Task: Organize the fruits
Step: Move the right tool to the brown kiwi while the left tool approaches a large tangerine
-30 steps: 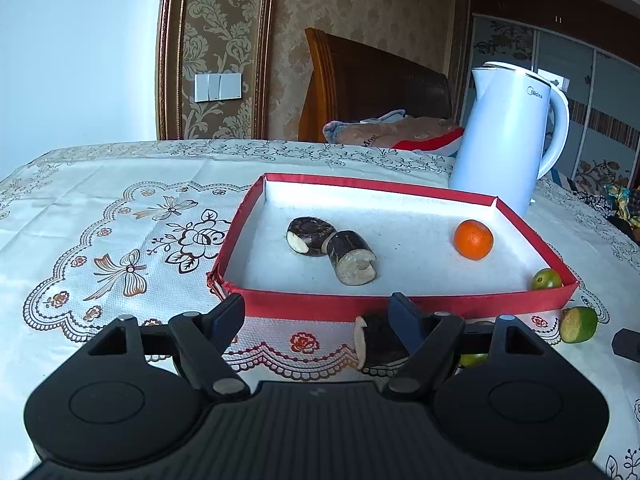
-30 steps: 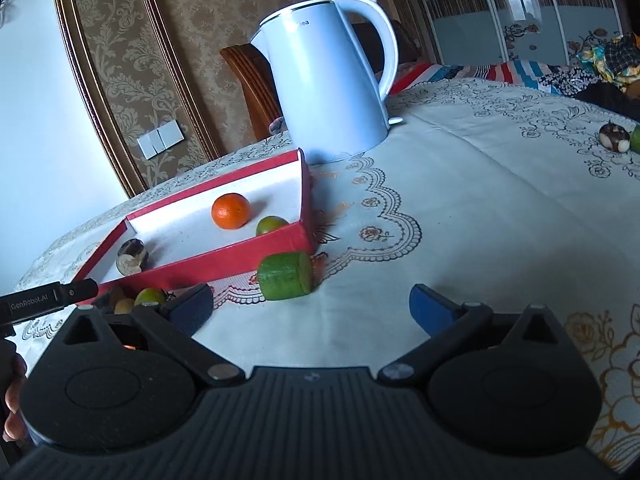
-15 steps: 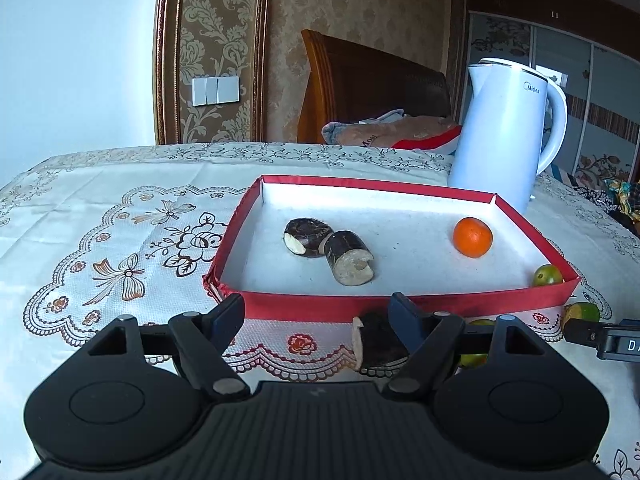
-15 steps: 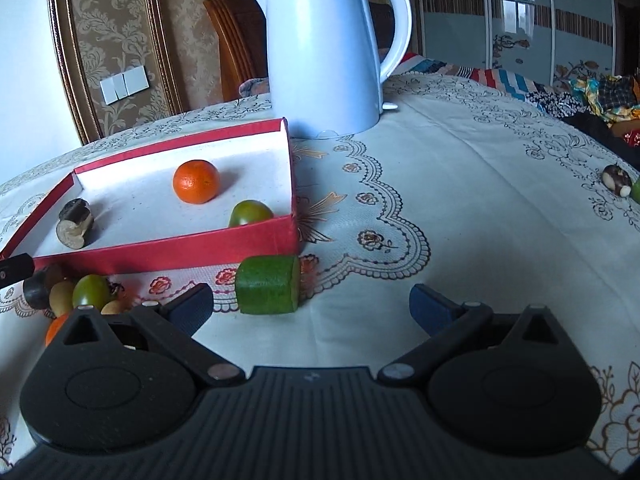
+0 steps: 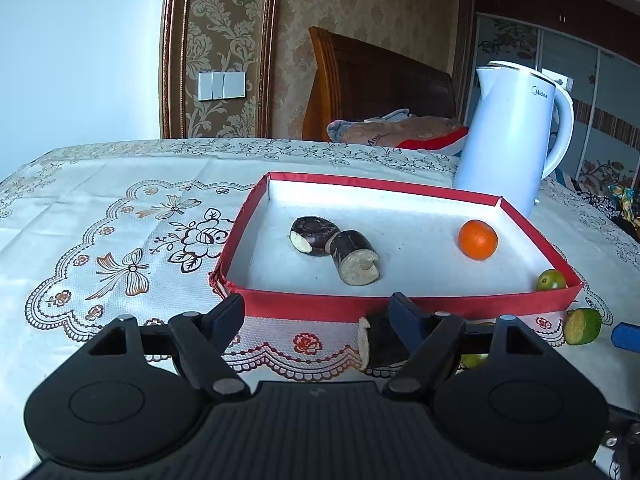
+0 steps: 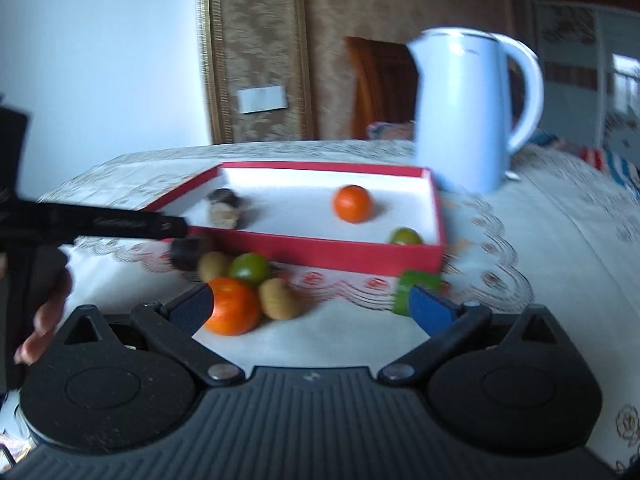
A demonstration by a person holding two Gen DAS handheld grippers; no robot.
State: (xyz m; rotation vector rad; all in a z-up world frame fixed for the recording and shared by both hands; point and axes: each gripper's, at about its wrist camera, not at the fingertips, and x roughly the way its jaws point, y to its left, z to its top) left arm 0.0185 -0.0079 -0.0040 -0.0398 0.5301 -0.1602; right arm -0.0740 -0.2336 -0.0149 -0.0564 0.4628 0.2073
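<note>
While kettle [image 5: 508, 136] stands behind, tray [image 5: 400, 304] fronts fingers.

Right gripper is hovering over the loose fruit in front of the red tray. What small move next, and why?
Probably ease the right gripper forward and down around the large orange citrus fruit, then close. Its blue-padded jaws have just been closing slightly but stand open and hold nothing; that fruit sits nearest, beside its left pad, outside the red-walled tray.

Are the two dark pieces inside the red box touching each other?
Touching. The left wrist view shows the rounder dark piece butting against the cut dark piece with no gap, inside the red box.
</note>
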